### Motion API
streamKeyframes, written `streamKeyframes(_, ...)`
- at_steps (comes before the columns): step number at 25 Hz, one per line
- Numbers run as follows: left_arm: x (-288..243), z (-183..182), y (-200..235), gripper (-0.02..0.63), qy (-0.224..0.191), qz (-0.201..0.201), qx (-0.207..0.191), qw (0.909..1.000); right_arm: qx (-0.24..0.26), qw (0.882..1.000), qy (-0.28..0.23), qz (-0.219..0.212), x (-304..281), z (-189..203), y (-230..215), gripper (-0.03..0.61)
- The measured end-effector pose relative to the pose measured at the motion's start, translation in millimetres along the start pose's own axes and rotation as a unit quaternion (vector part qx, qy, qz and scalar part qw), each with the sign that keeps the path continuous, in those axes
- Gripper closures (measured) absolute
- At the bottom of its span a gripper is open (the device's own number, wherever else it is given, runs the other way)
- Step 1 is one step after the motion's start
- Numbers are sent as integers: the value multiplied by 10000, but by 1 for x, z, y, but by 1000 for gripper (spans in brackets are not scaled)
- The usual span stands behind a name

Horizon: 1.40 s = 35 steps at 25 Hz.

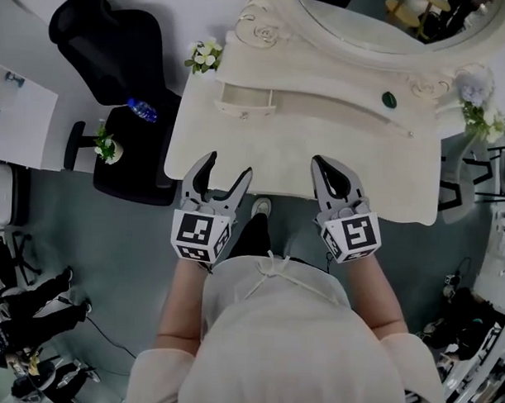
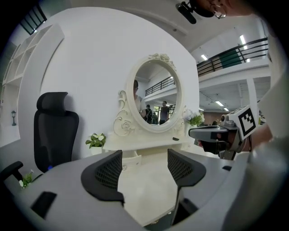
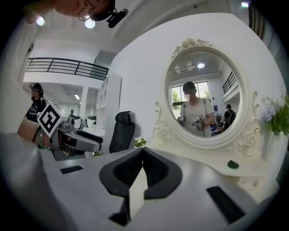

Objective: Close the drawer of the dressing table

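Two grippers hover at the dressing table's (image 1: 304, 157) front edge: the left gripper (image 1: 229, 165) with jaws apart and empty, the right gripper (image 1: 322, 164) with jaws pressed together. Farther back, straight beyond the left gripper, the drawer (image 1: 243, 101) stands pulled out beneath the mirror (image 1: 391, 24).

No text, label, brand or number is showing legibly in any view. The cube (image 1: 200, 233) on the left gripper (image 1: 227, 165) and the cube (image 1: 353, 233) on the right gripper (image 1: 320, 162) are displaying only black-and-white square patterns, carrying no letters or digits.
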<state>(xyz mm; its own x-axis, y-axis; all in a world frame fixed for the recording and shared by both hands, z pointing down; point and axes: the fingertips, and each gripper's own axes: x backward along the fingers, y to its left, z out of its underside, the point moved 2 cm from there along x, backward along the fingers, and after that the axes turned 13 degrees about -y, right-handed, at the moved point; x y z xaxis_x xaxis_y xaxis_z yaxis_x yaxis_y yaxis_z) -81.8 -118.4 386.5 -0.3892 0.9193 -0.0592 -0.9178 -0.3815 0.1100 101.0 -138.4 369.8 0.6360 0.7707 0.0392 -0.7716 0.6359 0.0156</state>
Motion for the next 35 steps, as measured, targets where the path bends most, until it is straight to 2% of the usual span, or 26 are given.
streamKeyframes(12, -89, 71, 72, 284, 729, 12, 392, 9966, -187, 9988, 405, 210, -97, 56, -42, 572)
streamKeyframes(18, -117, 115, 85, 284, 1095, 110, 655, 9918, -316, 9974, 605, 214, -121, 87, -50, 572)
streamKeyframes(22, -132, 138, 83, 293, 1430, 254, 642, 9873, -385, 9966, 692, 235, -128, 101, -58, 572)
streamKeyframes(25, -141, 148, 86, 321, 1521, 168, 635, 9862, -437, 9957, 776, 272, -129, 111, -63, 572)
streamKeyframes(30, -152, 157, 91, 413, 1597, -72, 724, 9845, -500, 9944, 879, 315, -132, 121, -69, 572)
streamKeyframes(35, -155, 164, 88, 494, 1761, -94, 538, 9828, -550, 9938, 902, 342, -134, 125, -72, 572)
